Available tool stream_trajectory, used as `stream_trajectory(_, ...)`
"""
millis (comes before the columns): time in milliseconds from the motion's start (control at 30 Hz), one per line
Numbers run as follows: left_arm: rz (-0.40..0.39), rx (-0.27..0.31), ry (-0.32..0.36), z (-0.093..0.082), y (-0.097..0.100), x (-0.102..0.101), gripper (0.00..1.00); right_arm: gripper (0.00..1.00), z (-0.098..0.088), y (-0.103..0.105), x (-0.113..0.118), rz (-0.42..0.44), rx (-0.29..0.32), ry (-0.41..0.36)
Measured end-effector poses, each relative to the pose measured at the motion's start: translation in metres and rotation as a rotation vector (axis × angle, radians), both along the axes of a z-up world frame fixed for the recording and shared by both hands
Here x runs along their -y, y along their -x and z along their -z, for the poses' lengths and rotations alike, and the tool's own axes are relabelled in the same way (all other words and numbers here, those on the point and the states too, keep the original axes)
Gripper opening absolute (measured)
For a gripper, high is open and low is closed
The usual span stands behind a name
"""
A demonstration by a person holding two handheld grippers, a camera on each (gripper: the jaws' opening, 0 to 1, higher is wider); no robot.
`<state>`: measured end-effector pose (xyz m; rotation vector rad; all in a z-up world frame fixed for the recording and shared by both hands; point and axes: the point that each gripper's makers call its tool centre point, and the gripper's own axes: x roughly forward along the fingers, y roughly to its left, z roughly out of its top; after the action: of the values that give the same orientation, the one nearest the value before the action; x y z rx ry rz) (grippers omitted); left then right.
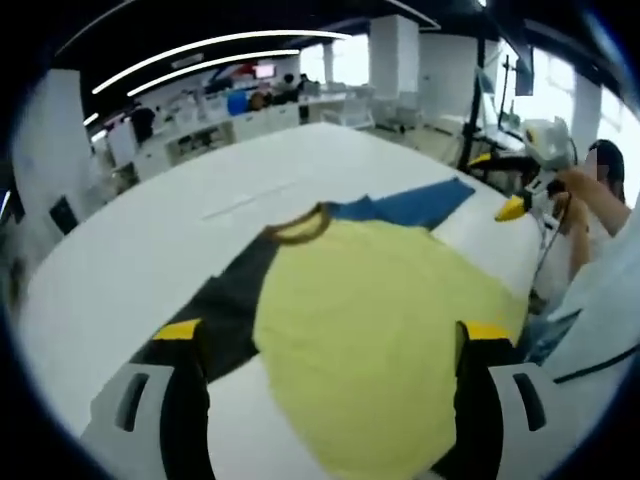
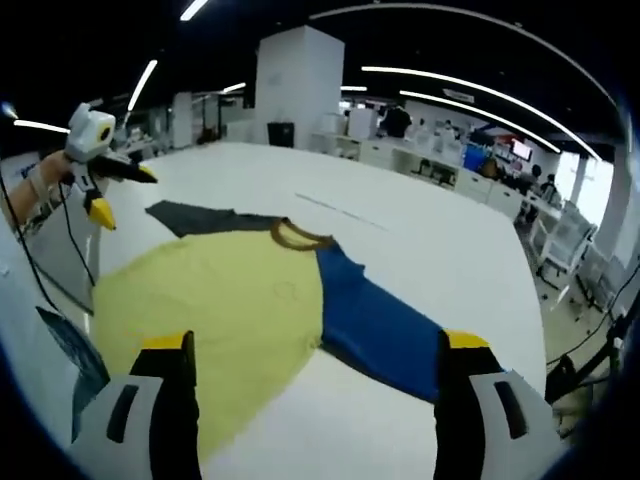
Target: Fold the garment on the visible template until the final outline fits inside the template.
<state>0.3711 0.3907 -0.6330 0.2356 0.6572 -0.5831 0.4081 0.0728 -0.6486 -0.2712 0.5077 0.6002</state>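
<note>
Left gripper [image 1: 325, 345] fingers apart, nothing between them; right gripper [image 2: 315, 355] fingers also apart and empty, both hovering over the shirt. The T-shirt [image 1: 375, 310], yellow body with one black and one blue sleeve, lies spread flat on the white surface [image 1: 200, 215].

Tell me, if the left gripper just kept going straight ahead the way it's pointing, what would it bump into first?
Most likely the yellow body of the T-shirt, spread flat on the white table between the left gripper's open jaws; depth is hard to judge.
</note>
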Motion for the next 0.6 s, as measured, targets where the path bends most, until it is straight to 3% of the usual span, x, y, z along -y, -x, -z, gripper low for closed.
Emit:
stream_trajectory(133,0.002,-0.008,-0.005,0.0,0.002,0.008,0.99,0.87,0.004,-0.011,0.036,0.061,-0.016,0.003)
stream_trajectory(267,-0.005,-0.013,-0.012,-0.001,0.001,0.013,0.99,0.83,-0.001,-0.026,0.075,0.16,0.021,-0.024)
stream_trajectory(367,-0.017,-0.011,-0.007,-0.004,0.0,0.016,0.99,0.8,0.0,-0.035,0.102,0.194,0.04,0.013)
stream_trajectory(600,-0.037,-0.034,-0.015,-0.002,0.004,0.023,0.99,0.76,0.015,-0.054,0.153,0.271,0.013,0.002)
